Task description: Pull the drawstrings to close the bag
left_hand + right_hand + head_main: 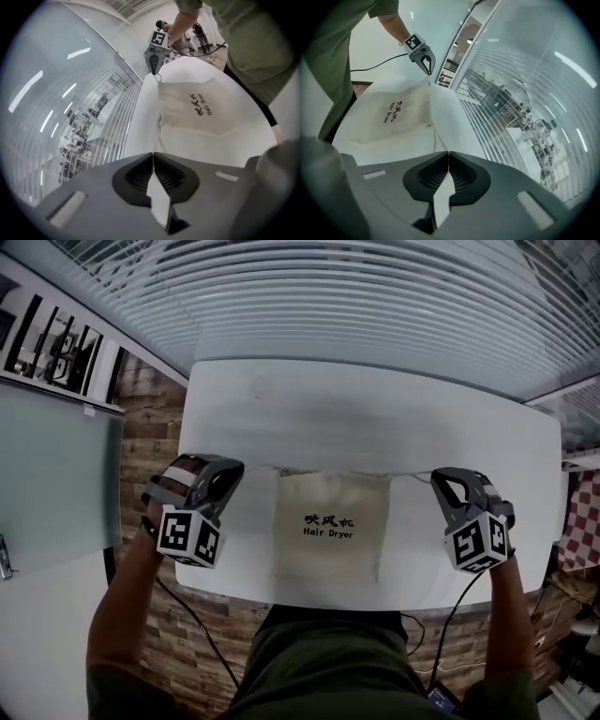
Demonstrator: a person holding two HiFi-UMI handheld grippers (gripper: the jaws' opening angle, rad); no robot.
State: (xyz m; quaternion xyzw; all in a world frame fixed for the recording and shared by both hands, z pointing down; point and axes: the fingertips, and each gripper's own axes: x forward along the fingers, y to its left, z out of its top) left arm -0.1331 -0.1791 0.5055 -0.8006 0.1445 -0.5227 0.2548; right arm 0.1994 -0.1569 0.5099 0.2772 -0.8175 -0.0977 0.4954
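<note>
A cream drawstring bag (328, 521) printed "Hair Dryer" lies flat on the white table (375, 409), near its front edge, mouth toward the far side. My left gripper (236, 469) is at the bag's upper left corner and my right gripper (437, 478) is off its upper right corner. In the left gripper view the jaws of the left gripper (153, 153) are shut on a thin drawstring (157, 138) that runs to the bag (206, 112). In the right gripper view the right gripper (448, 152) is shut on the other drawstring (439, 138), which leads to the bag (389, 117).
White window blinds (356, 306) run beyond the table's far edge. A glass-fronted cabinet (47, 484) stands at the left beside a brick-patterned surface (150, 418). Cables (197, 624) hang below the table's front edge, by the person's legs.
</note>
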